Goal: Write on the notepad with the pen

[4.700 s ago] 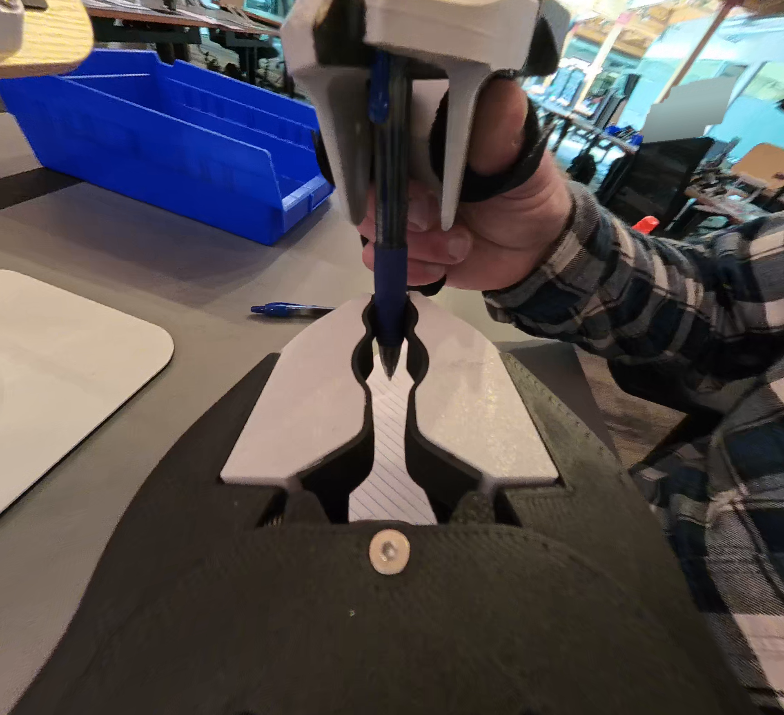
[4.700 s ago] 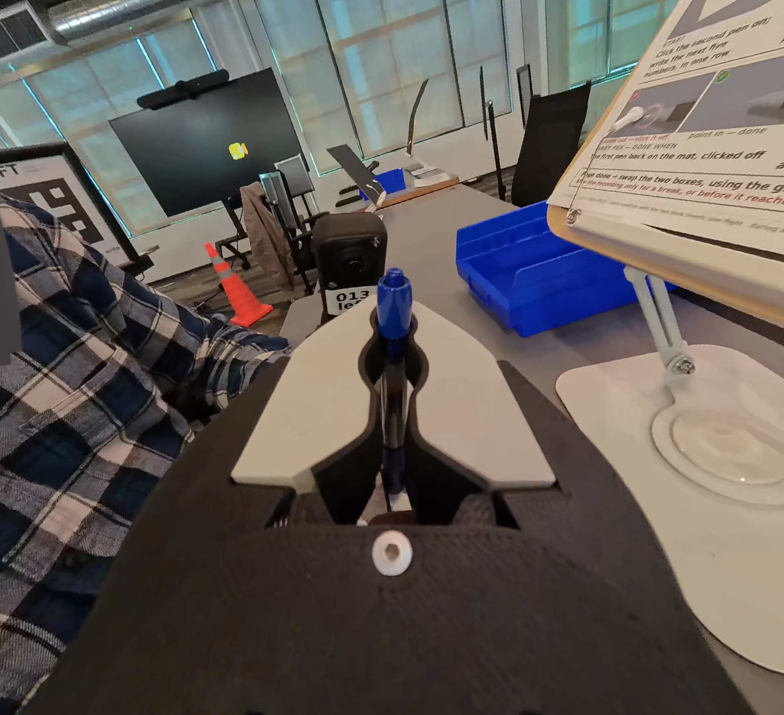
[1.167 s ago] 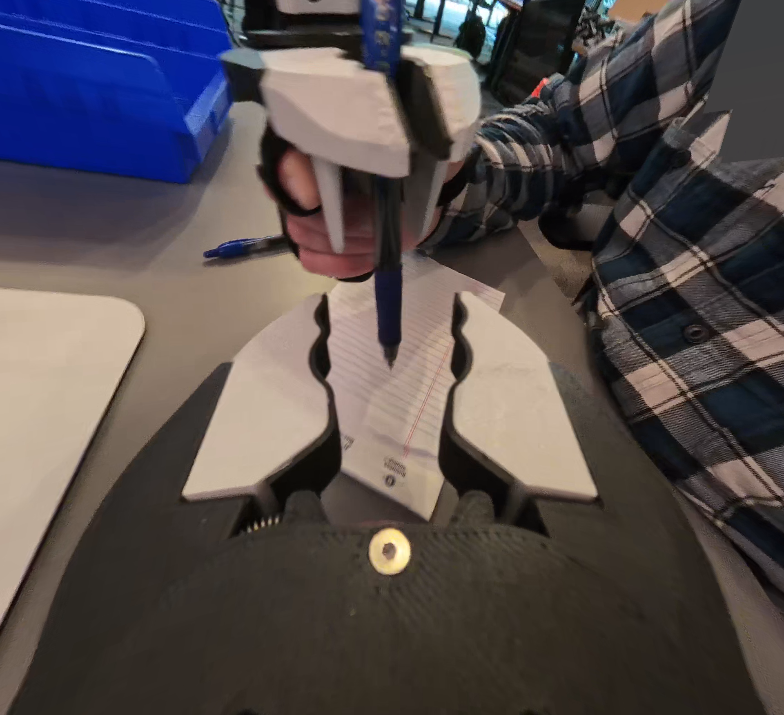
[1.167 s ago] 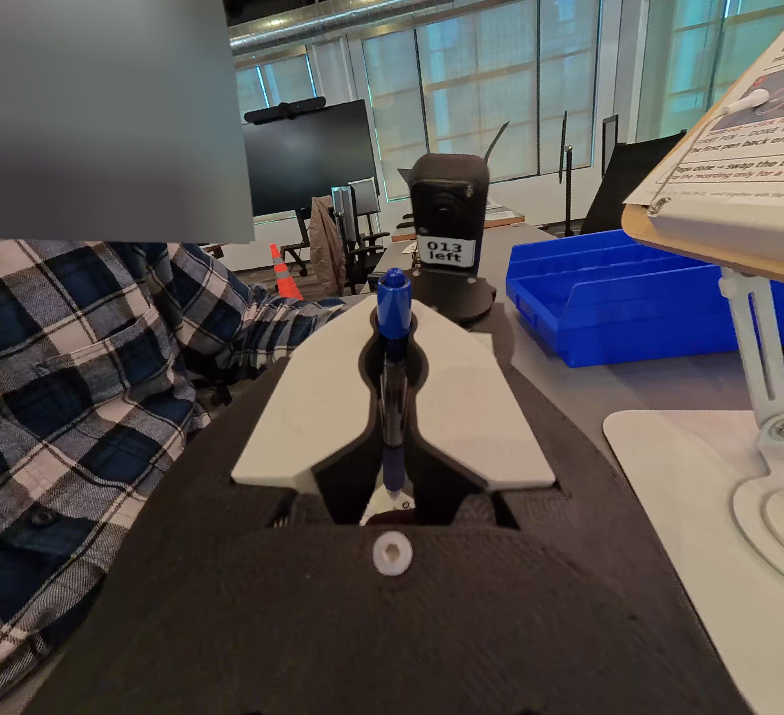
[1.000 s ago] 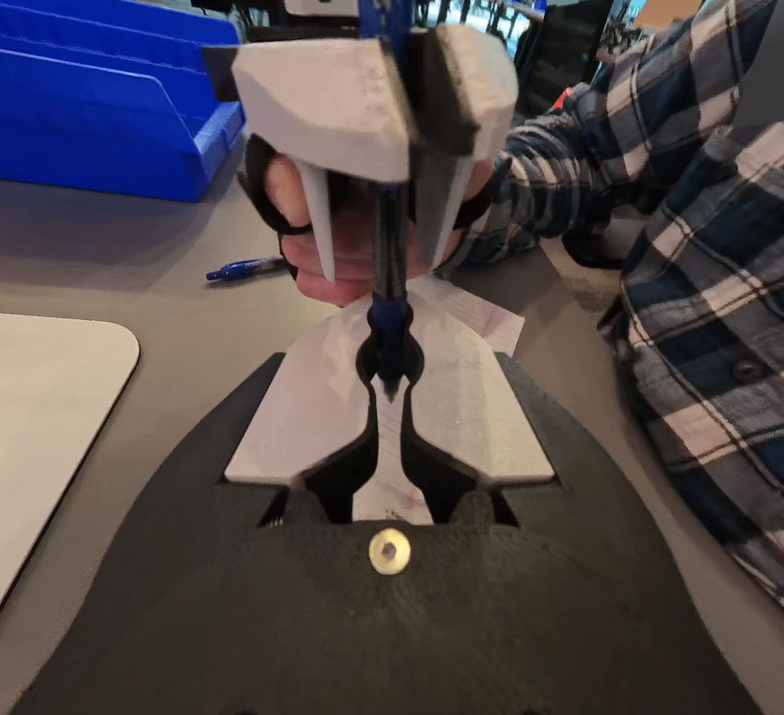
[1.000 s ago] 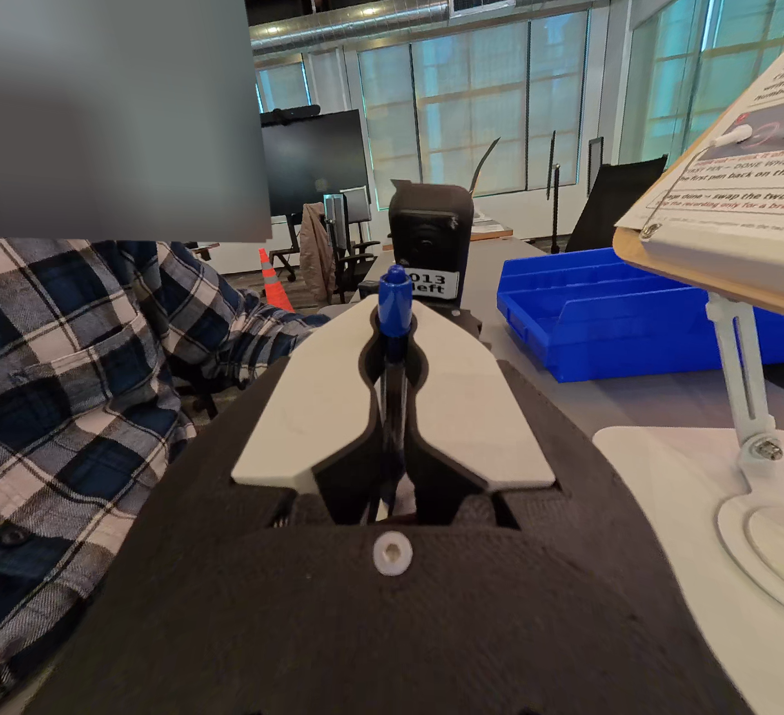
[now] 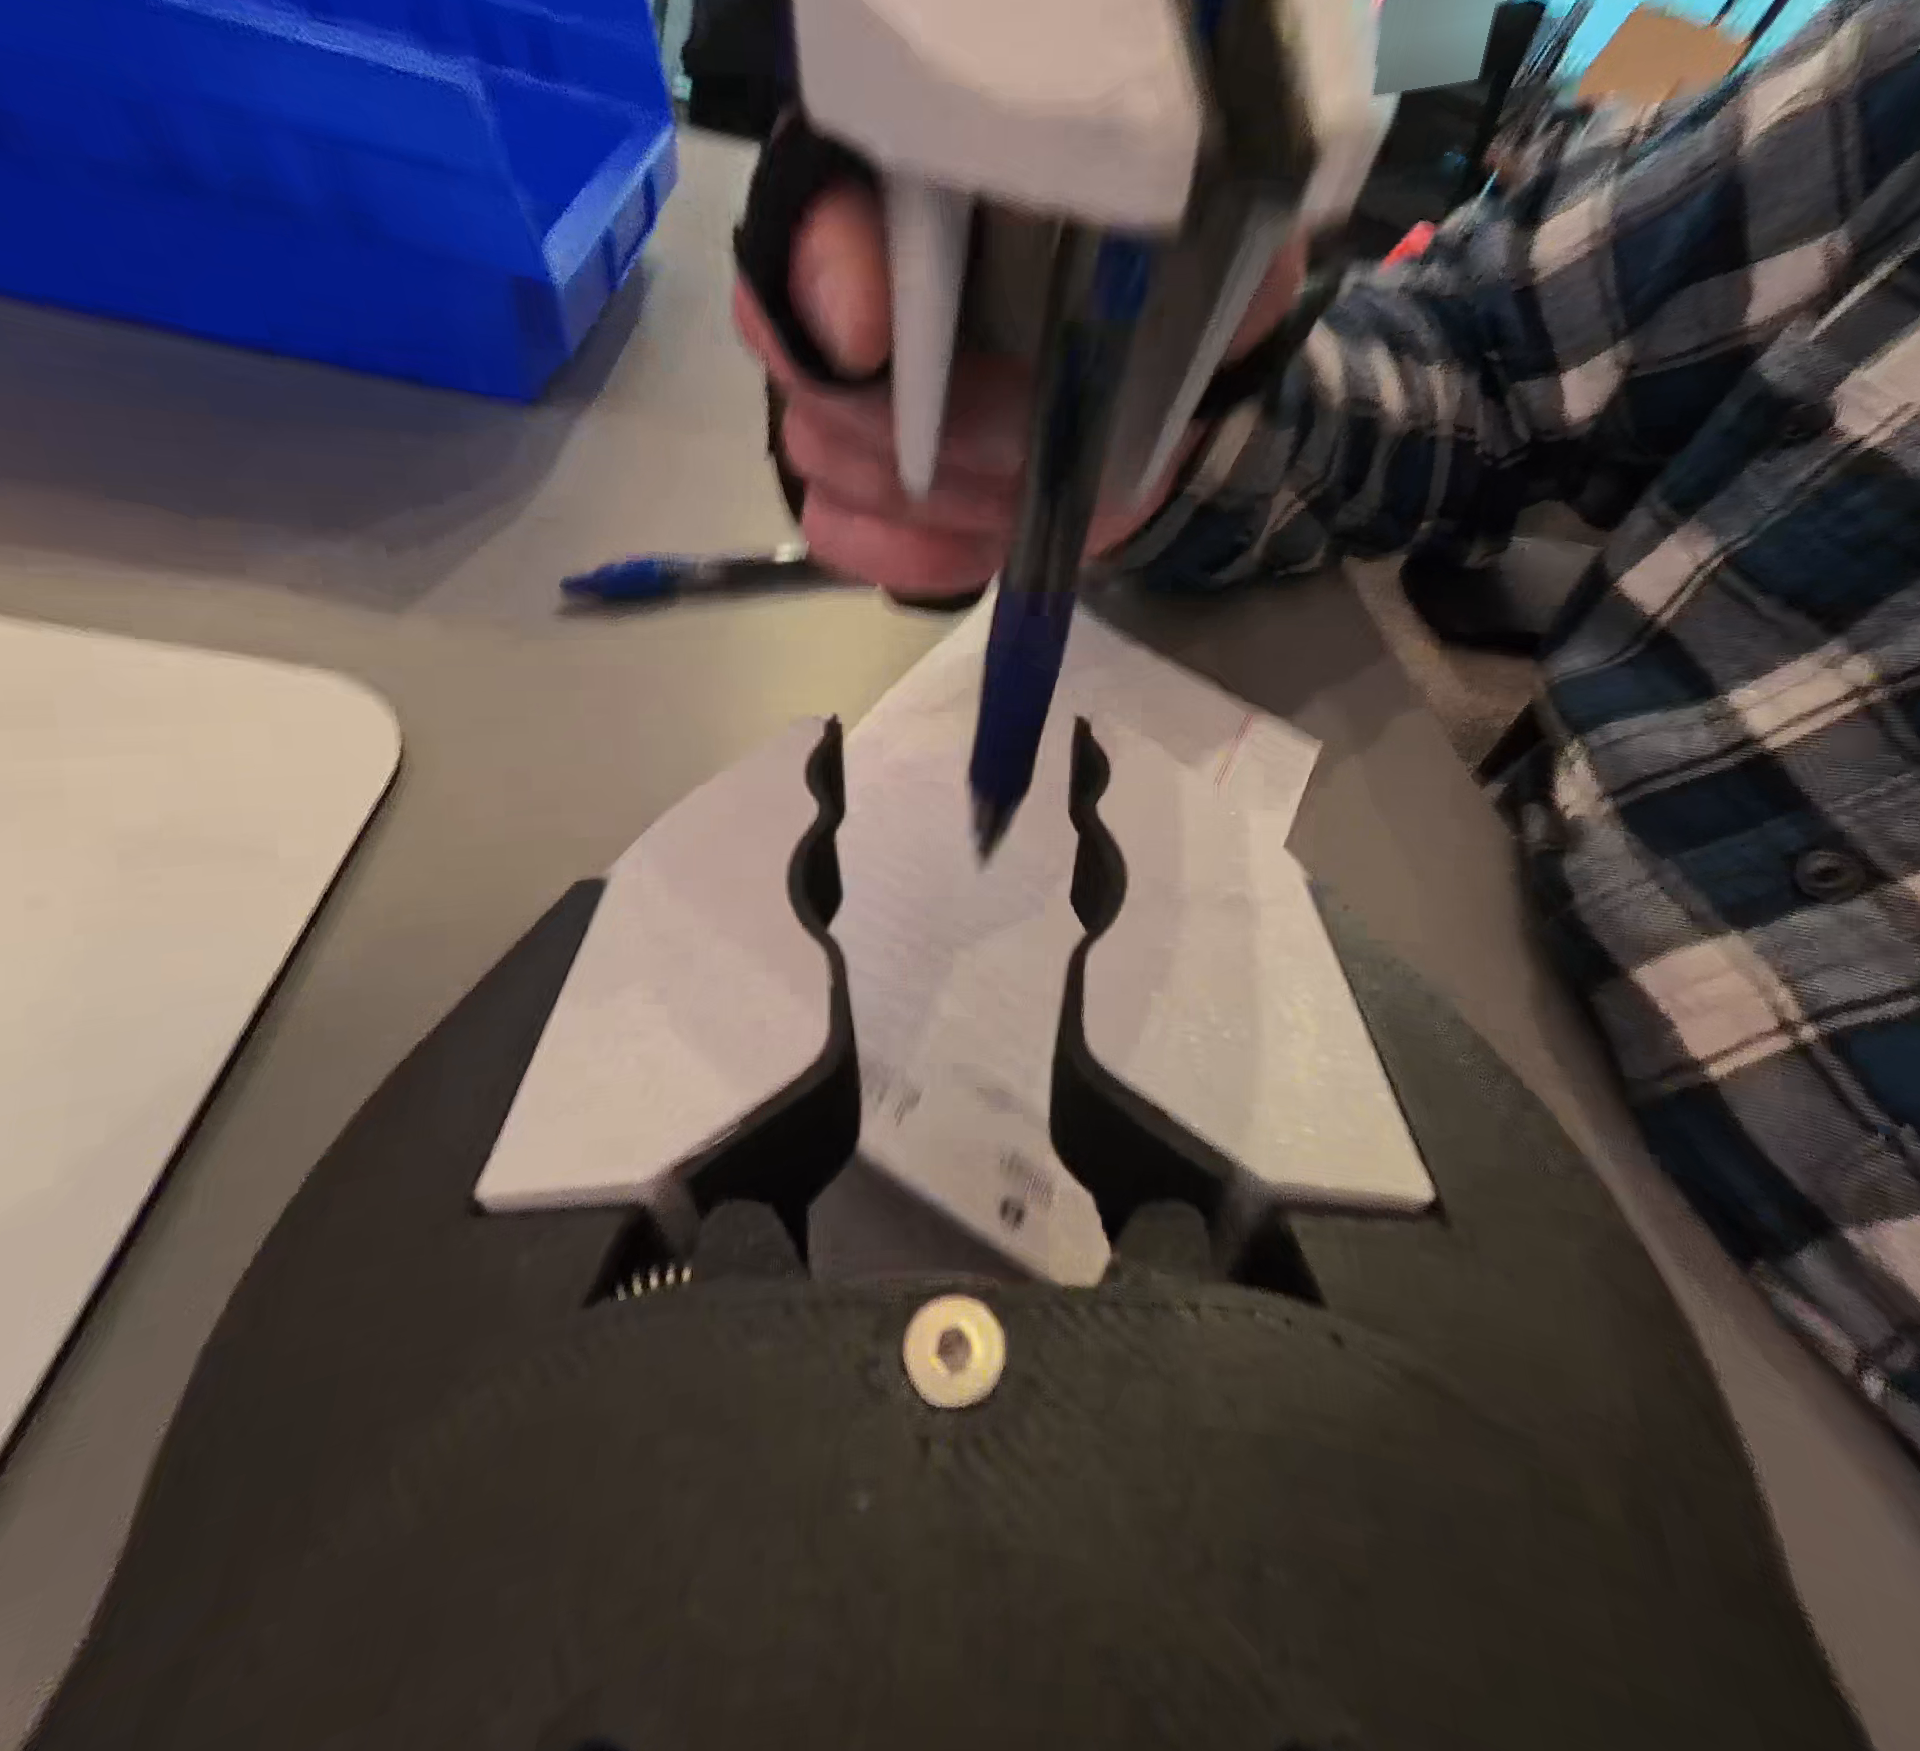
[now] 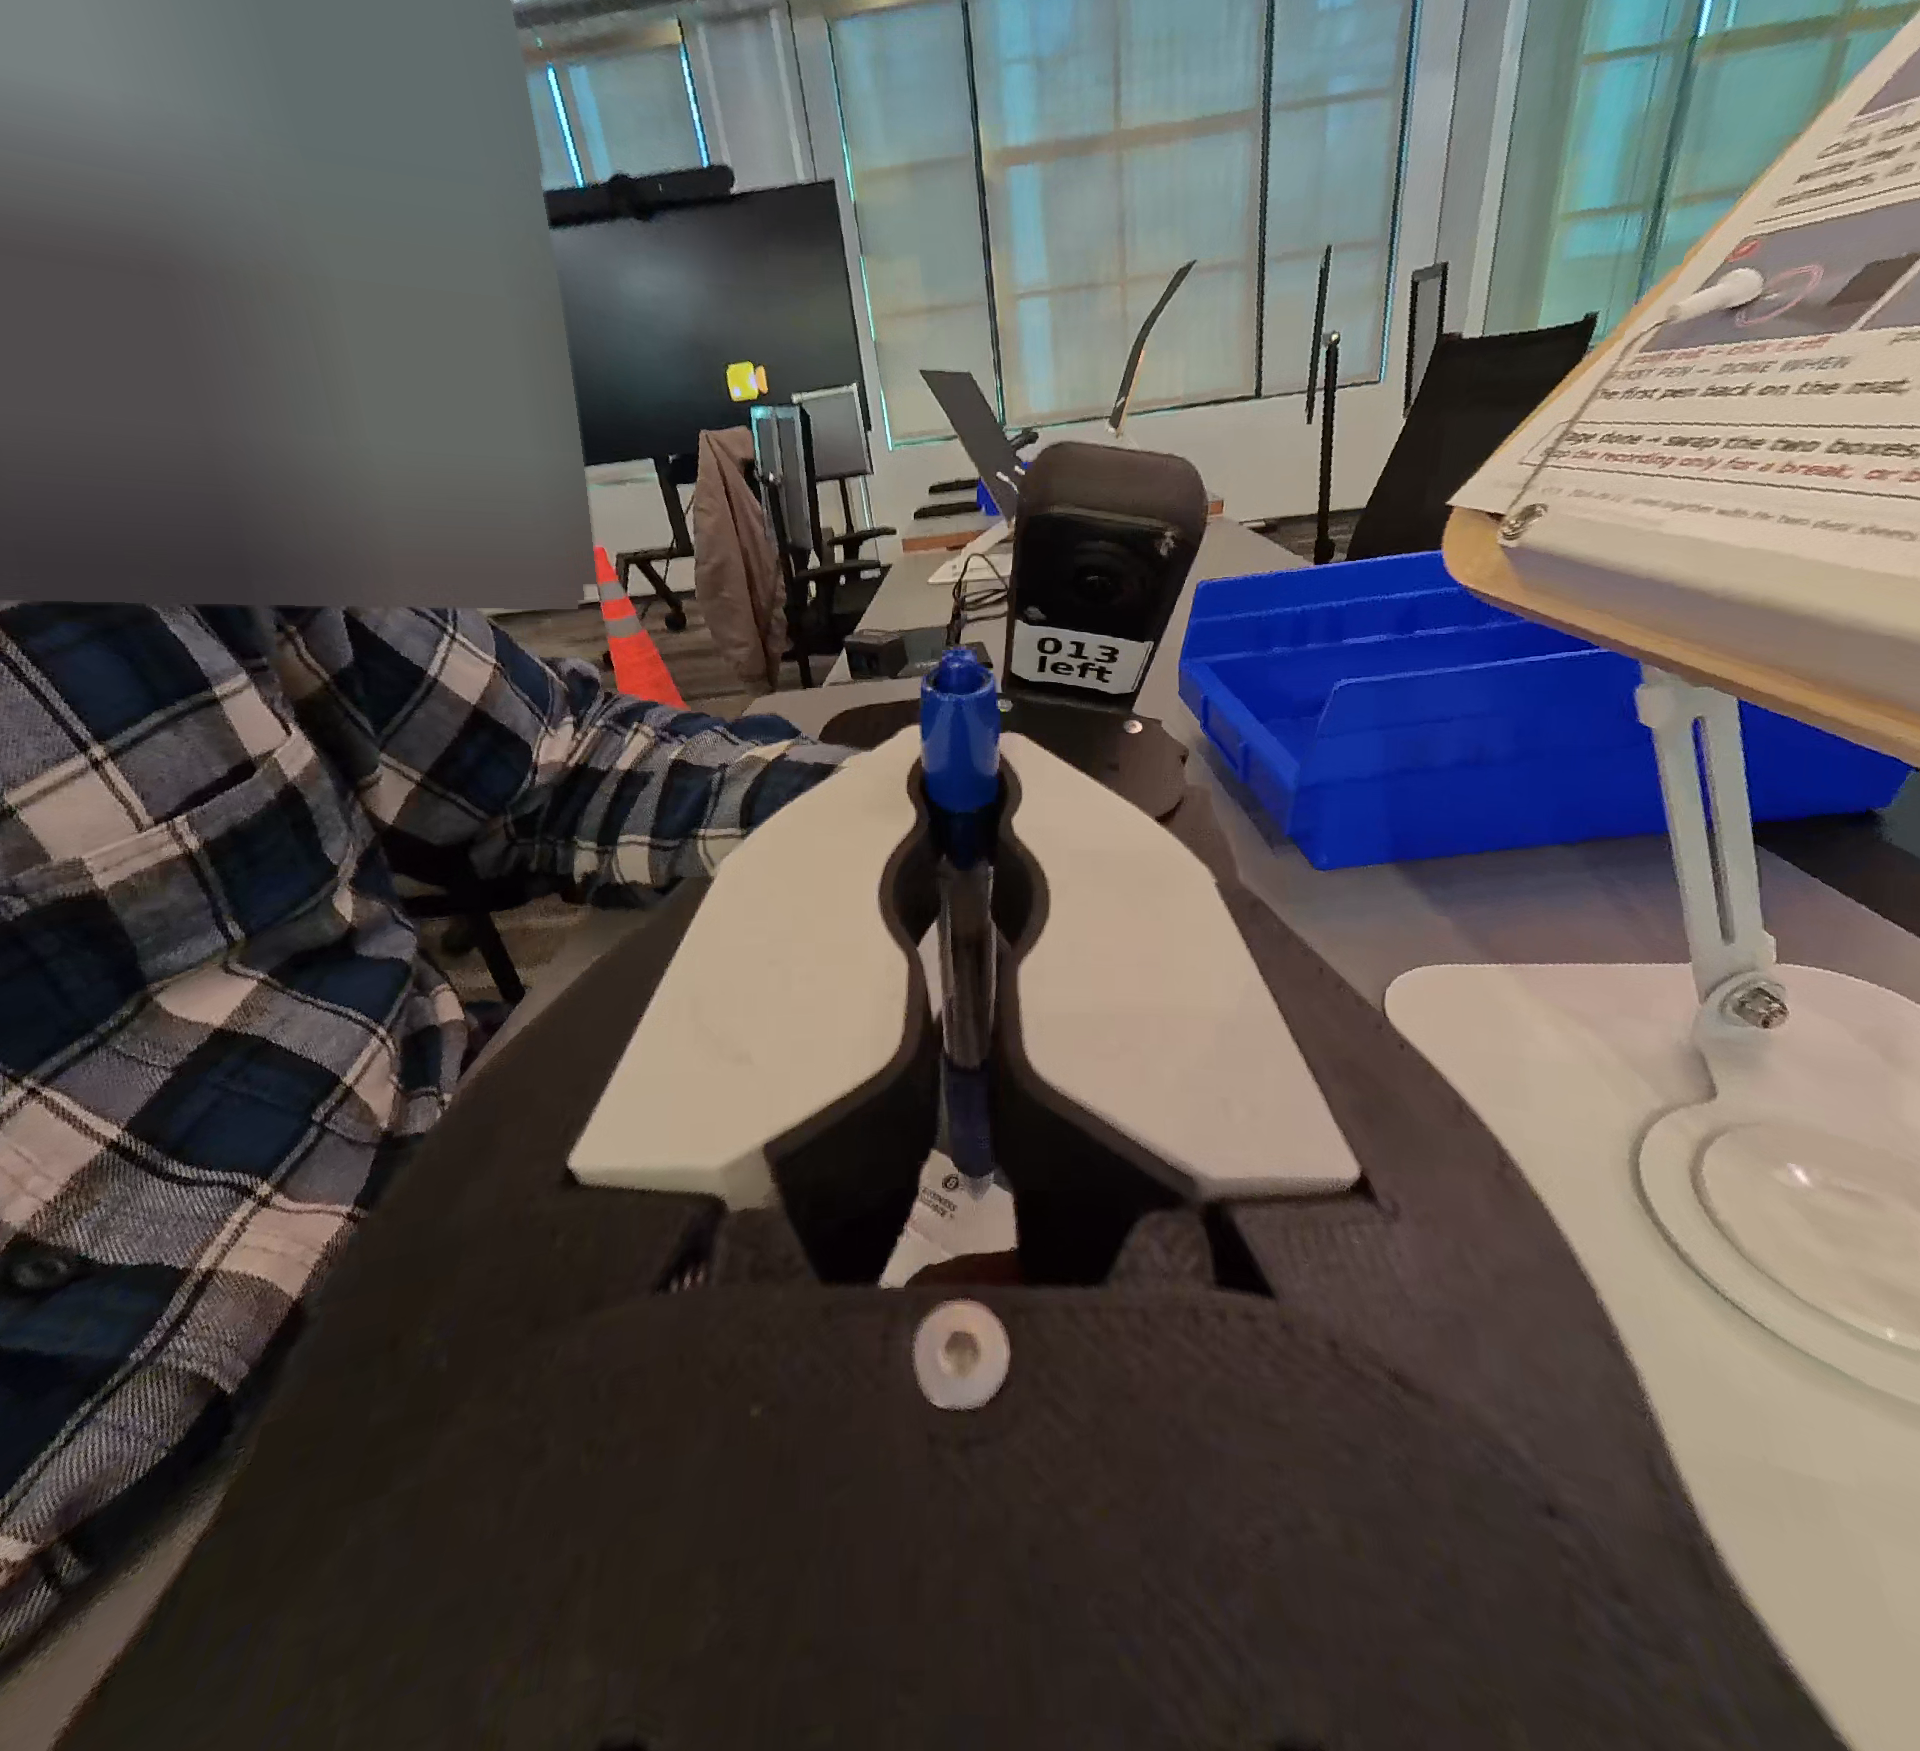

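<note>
The pen (image 7: 1023, 693) is held upright in the closed right gripper (image 8: 961, 828), clicker end above its fingers, tip pointing down at the notepad (image 7: 935, 953). The tip is seen between the parted, empty fingers (image 7: 717, 974) of the left gripper (image 7: 951, 828), neither pad touching it. The notepad lies flat beneath both, directly below the tip, so the descent is judged to run along the pen's long axis.
</note>
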Demonstrator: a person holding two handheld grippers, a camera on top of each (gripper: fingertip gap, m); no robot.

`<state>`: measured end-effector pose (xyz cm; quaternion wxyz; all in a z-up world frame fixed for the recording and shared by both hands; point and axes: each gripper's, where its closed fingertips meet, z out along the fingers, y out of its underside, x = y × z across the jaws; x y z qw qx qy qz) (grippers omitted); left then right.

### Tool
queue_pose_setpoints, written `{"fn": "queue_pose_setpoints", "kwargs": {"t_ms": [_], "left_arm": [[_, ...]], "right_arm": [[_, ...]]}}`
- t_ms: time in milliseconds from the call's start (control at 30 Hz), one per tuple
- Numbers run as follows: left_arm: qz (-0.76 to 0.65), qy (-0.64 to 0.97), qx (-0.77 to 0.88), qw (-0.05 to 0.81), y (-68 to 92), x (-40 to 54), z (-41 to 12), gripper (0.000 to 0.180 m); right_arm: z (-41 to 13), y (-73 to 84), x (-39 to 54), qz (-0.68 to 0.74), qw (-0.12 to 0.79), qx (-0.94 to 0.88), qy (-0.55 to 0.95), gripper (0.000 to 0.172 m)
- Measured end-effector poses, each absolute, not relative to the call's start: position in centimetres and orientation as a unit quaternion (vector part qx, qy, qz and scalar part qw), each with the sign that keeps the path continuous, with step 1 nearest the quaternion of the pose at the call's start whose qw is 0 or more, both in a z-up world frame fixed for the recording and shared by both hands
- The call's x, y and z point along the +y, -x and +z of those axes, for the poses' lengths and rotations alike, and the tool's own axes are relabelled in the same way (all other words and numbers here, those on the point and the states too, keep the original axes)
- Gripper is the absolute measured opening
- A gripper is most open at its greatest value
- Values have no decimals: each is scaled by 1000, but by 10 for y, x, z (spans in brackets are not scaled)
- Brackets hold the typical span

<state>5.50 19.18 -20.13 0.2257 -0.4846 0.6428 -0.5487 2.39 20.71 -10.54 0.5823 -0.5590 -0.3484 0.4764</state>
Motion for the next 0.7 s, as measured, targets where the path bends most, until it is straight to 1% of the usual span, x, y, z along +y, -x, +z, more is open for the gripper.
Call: {"fn": "queue_pose_setpoints", "kwargs": {"t_ms": [33,100,167,333,567,667,700], "left_arm": [[-524,494,660,213,-48,197,-212,42],[-474,521,675,218,-42,213,-229,41],[-429,531,704,198,-35,215,-245,41],[-348,552,733,192,-33,223,-271,30],[-331,554,738,197,-34,225,-274,18],[-328,553,740,201,-34,226,-274,16],[-322,547,743,213,-35,228,-273,9]], "right_arm": [[-108,-25,207,480,580,-346,560,6],[-117,-22,206,482,573,-350,563,6],[-127,-13,201,486,560,-362,564,6],[-139,-4,194,488,545,-381,566,5],[-150,1,190,492,535,-390,565,5],[-153,2,188,498,528,-392,566,5],[-154,2,189,497,527,-391,567,5]]}}
